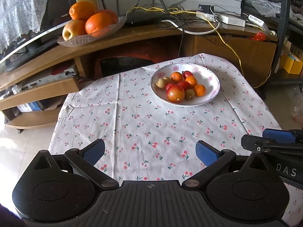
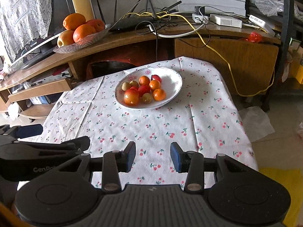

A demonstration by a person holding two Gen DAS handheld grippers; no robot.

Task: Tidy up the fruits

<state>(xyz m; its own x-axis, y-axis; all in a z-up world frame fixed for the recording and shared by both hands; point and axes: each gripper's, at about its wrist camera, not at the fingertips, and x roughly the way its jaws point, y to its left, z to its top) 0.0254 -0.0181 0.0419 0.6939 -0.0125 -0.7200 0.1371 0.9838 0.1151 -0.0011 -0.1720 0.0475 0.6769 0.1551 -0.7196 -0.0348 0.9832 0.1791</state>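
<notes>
A white flowered plate (image 1: 212, 79) (image 2: 173, 81) sits at the far side of a table under a cherry-print cloth (image 1: 147, 128) (image 2: 151, 124). It holds several small fruits: mandarins (image 1: 199, 90) (image 2: 159, 94), red fruits (image 1: 175, 94) (image 2: 131, 96) and brownish longans (image 1: 161, 83) (image 2: 126, 86). My left gripper (image 1: 150, 152) hovers wide open over the near edge of the cloth, empty. My right gripper (image 2: 153, 156) is also open and empty, its jaws closer together. Each gripper shows at the edge of the other's view.
A wooden TV stand (image 1: 132, 36) (image 2: 132, 36) stands behind the table with a glass dish of oranges and an apple (image 1: 89, 21) (image 2: 79, 30), a router, cables and white boxes. Tiled floor lies on both sides of the table.
</notes>
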